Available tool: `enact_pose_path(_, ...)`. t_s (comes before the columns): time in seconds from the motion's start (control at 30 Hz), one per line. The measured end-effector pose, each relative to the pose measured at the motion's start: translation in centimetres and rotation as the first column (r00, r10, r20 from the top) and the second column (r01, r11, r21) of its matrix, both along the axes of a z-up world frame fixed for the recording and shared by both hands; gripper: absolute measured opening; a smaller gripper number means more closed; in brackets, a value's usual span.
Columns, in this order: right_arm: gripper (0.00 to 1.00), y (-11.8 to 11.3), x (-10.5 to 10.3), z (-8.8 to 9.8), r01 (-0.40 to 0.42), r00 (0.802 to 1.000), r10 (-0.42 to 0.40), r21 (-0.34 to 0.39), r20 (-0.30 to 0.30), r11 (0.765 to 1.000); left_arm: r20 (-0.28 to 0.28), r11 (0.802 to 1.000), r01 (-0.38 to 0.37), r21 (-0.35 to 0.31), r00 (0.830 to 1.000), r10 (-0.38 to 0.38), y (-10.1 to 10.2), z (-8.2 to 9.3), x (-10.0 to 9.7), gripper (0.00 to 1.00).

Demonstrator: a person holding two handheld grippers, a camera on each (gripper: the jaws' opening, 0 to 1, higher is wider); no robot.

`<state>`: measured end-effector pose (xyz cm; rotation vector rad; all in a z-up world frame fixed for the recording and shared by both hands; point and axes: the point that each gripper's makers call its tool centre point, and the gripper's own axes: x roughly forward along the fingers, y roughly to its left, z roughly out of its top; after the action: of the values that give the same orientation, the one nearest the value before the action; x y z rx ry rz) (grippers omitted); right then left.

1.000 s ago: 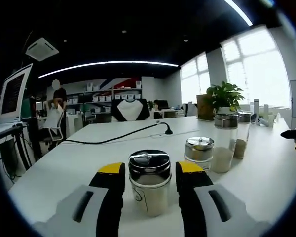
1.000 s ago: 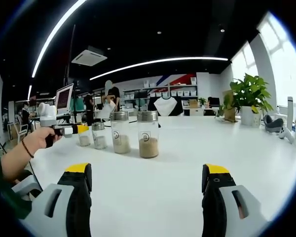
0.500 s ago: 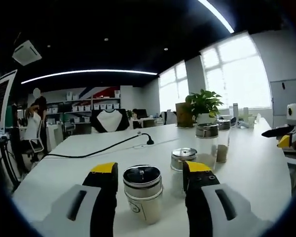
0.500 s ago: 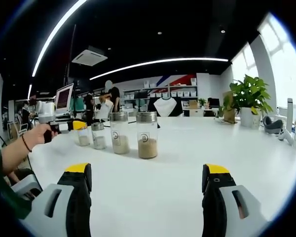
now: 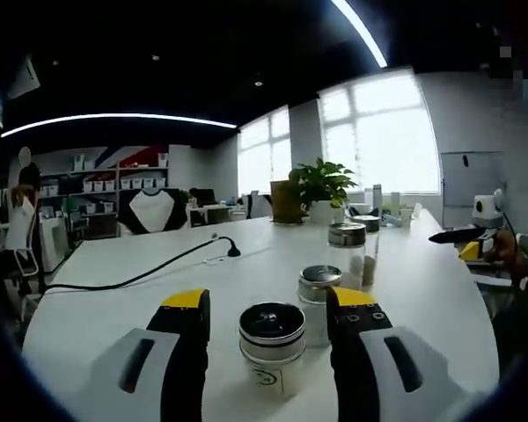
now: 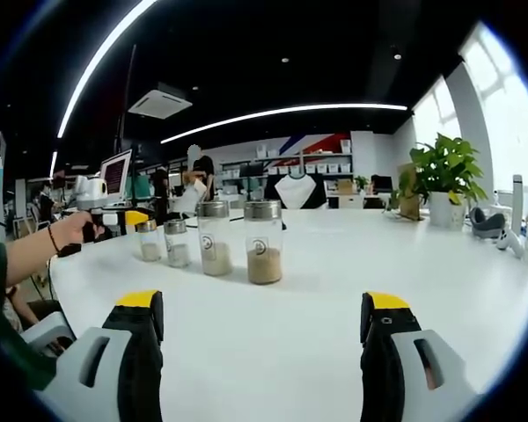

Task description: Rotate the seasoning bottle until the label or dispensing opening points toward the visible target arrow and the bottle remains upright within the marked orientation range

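A short seasoning bottle point(image 5: 273, 350) with a silver lid stands upright on the white table point(image 5: 114, 325), its printed logo turned toward the left gripper view. My left gripper point(image 5: 268, 303) is open, its yellow-tipped jaws on either side of the bottle and a little above it, not touching. From the right gripper view the same bottle point(image 6: 148, 239) is the leftmost of a row, and a hand point(image 6: 66, 233) holds the left gripper point(image 6: 114, 216) just over it. My right gripper point(image 6: 262, 308) is open with nothing between its jaws, well short of the row.
Another short bottle point(image 5: 319, 288) and two tall ones point(image 5: 346, 253) stand behind the first; they are the short bottle point(image 6: 176, 242) and tall bottles point(image 6: 264, 239) in the right gripper view. A black cable point(image 5: 141, 277) crosses the table. A potted plant point(image 5: 321, 183) stands at the far edge.
My left gripper has risen and its jaws have spread slightly from the bottle, which now sits lower and smaller between them; the view has swung right. The right gripper has not moved.
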<state>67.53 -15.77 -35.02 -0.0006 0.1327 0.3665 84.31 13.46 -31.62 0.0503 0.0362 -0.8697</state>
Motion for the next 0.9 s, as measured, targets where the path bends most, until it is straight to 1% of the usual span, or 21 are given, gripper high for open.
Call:
enact_pose_path(0.07, 0.95, -0.1, 0.0, 0.2, 0.003, 1.000, -0.003, 0.000, 0.004, 1.000, -0.017, 1.000, 0.020, -0.005, 1.000, -0.020, 0.0, -0.2, 0.0, 0.55)
enact_pose_path(0.23, 0.95, -0.4, 0.0, 0.3, 0.013, 1.000, -0.013, 0.000, 0.008, 1.000, -0.037, 0.998, 0.061, 0.001, 0.997, -0.061, -0.1, -0.9, -0.1, 0.55)
enact_pose_path(0.33, 0.95, -0.4, 0.0, 0.3, 0.012, 1.000, -0.012, 0.000, 0.008, 1.000, -0.059, 0.996, 0.089, -0.003, 0.994, -0.089, -0.3, -1.3, 0.0, 0.52)
enact_pose_path(0.43, 0.95, -0.3, -0.1, 0.4, 0.010, 1.000, -0.010, -0.002, 0.008, 1.000, -0.071, 0.994, 0.113, 0.009, 0.991, -0.112, -0.5, -1.7, -0.1, 0.52)
enact_pose_path(0.63, 0.95, -0.5, 0.0, 0.4, 0.013, 1.000, -0.013, -0.003, 0.008, 1.000, -0.098, 0.990, 0.140, -0.023, 0.985, -0.142, -0.6, -1.8, -0.3, 0.47)
enact_pose_path(0.8, 0.95, -0.6, 0.0, 0.4, 0.015, 1.000, -0.015, -0.002, 0.008, 1.000, -0.100, 0.985, 0.171, -0.020, 0.980, -0.173, -1.1, -1.9, -0.8, 0.40)
enact_pose_path(0.87, 0.95, -0.5, 0.0, 0.3, 0.013, 1.000, -0.012, -0.001, 0.005, 1.000, -0.096, 0.978, 0.207, -0.016, 0.973, -0.208, -1.5, -1.8, -1.3, 0.35)
enact_pose_path(0.9, 0.95, -0.5, 0.0, 0.3, 0.012, 1.000, -0.012, -0.001, 0.005, 1.000, -0.081, 0.980, 0.199, 0.013, 0.977, -0.197, -1.4, -1.9, -1.2, 0.34)
